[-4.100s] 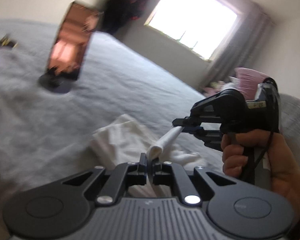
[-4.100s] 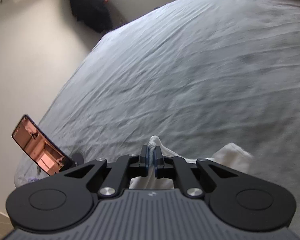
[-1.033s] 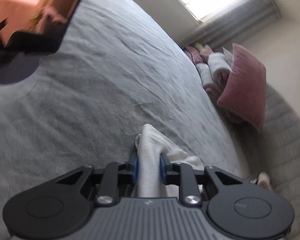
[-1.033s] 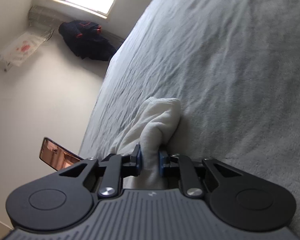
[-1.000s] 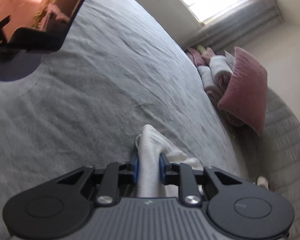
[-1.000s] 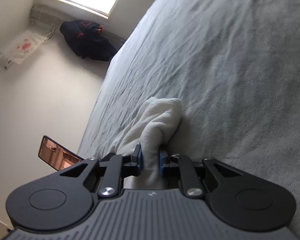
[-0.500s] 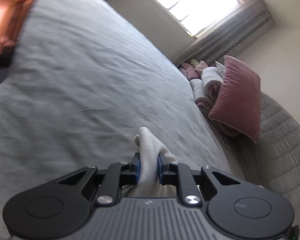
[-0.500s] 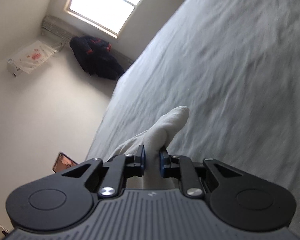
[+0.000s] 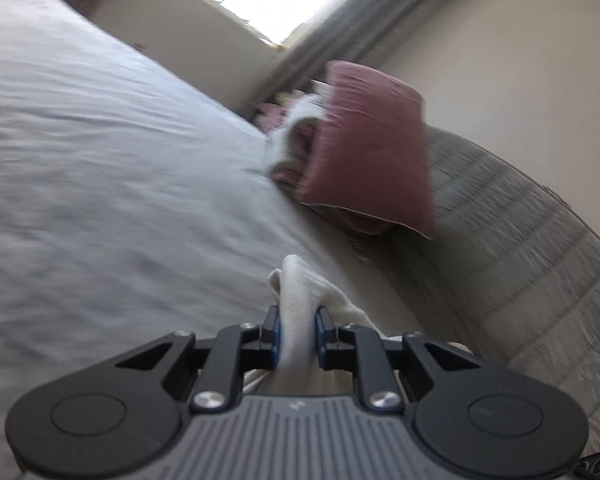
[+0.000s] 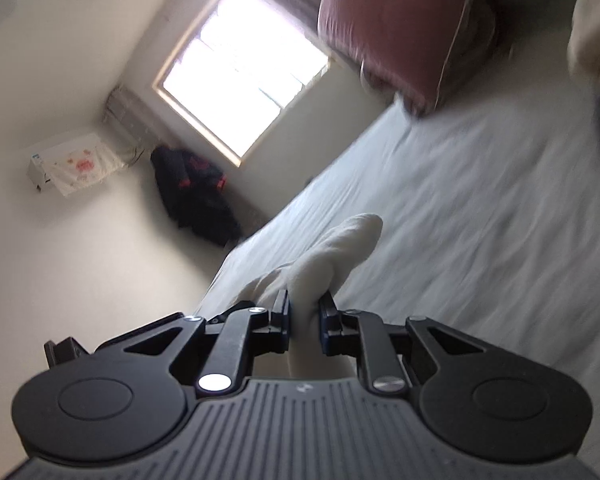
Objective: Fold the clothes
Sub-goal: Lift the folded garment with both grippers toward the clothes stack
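Observation:
A folded white garment [image 9: 300, 300] is pinched between the blue pads of my left gripper [image 9: 296, 330], which is shut on it; a thick fold sticks out past the fingertips and the rest hangs below, hidden by the gripper body. In the right wrist view the other end of the white garment [image 10: 336, 252] pokes forward from my right gripper [image 10: 304, 320], which is also shut on it. Both ends are held above the grey bed [image 9: 100, 184]. At the right edge of the right wrist view is a blurred pale shape that I cannot identify.
A dusty-pink pillow [image 9: 368, 148] leans on the grey quilted headboard [image 9: 520, 248], with a pile of pink and white clothes [image 9: 292, 128] beside it. A bright window [image 10: 240, 68] and a dark jacket [image 10: 196, 196] hang on the far wall. The grey sheet [image 10: 480, 208] spreads out ahead.
Both grippers have lifted the white garment off the bed and swung toward the pillow and headboard. The phone on its stand has left the left view. The grips are unchanged.

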`<state>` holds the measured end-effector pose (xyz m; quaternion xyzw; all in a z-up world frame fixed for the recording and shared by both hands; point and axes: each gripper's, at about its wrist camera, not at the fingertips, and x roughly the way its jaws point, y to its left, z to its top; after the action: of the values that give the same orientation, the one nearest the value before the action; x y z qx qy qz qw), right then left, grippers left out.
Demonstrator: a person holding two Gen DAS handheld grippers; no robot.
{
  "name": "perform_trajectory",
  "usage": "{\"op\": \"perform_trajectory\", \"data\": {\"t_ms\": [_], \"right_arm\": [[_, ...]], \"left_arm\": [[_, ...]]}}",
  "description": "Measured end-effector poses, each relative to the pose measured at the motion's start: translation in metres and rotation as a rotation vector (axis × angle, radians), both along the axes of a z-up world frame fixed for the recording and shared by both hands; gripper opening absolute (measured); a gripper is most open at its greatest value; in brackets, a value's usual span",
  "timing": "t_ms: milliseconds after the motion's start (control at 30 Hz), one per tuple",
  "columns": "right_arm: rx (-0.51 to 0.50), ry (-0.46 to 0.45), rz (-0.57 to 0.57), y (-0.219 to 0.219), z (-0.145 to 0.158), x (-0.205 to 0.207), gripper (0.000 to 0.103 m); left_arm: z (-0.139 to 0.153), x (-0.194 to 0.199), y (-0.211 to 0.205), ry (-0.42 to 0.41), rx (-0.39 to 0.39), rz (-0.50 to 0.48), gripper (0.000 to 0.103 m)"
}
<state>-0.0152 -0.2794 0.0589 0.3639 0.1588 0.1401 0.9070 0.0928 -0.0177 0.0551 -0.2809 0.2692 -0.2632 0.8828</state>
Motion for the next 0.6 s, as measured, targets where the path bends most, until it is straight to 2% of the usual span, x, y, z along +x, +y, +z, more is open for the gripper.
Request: {"op": "perform_trajectory", "data": {"t_ms": [200,467,600], "right_arm": [[-0.049,-0.077,-0.136,-0.069,0.015,-0.014,0.017],[-0.046,-0.139,-0.329,-0.137,0.003,-0.021,0.017],[-0.023,-0.169,-0.425,-0.167,-0.002,-0.032,0.017]], "left_arm": [[0.017,0.012,-0.098,-0.048,-0.014,-0.116,0.017],[0.044,0.035,-0.203,-0.104,-0.004,-0.262,0.017],[0.059,0.047,-0.247,-0.146,0.032,-0.351,0.017]]}}
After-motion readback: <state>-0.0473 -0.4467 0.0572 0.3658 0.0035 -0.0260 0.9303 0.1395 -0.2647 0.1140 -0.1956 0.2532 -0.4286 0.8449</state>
